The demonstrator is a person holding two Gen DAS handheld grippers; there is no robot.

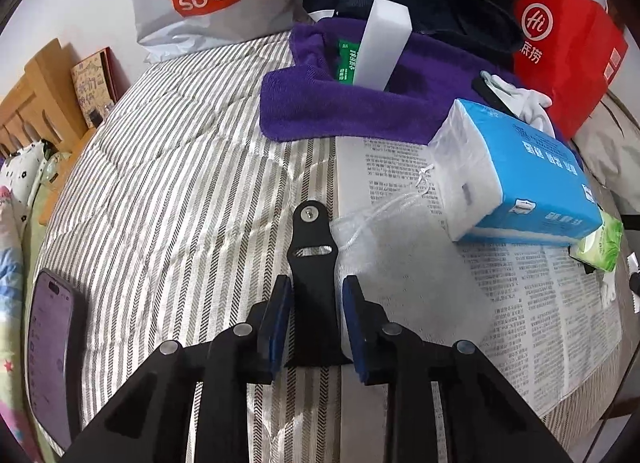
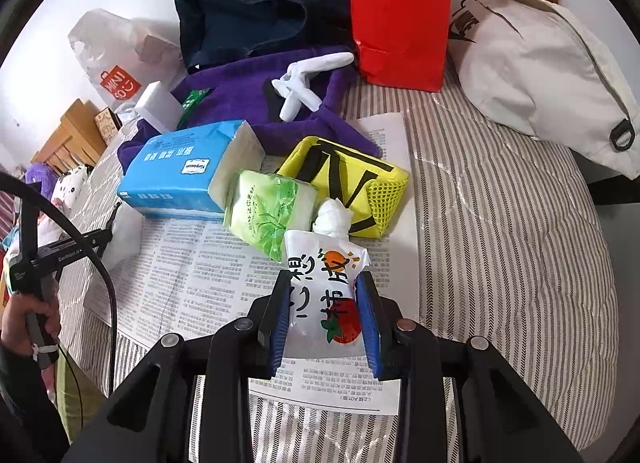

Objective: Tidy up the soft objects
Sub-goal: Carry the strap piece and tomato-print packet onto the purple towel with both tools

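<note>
Right gripper (image 2: 323, 317) clamped the printed pouch (image 2: 325, 287); left gripper (image 1: 316, 323) apparently closed on the mesh bag (image 1: 400, 263), contact unclear. Sorting step; next needs a placement spot.

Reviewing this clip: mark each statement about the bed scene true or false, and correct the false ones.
1. The right gripper is shut on a white printed pouch. True.
2. The blue tissue pack lies on the purple towel only. False: it rests mostly on the newspaper.
3. A phone lies on the striped quilt. True.
4. The red paper bag lies flat. False: it stands upright.
5. The left gripper hangs over bare newspaper. False: a black strap piece sits between its fingers.
</note>
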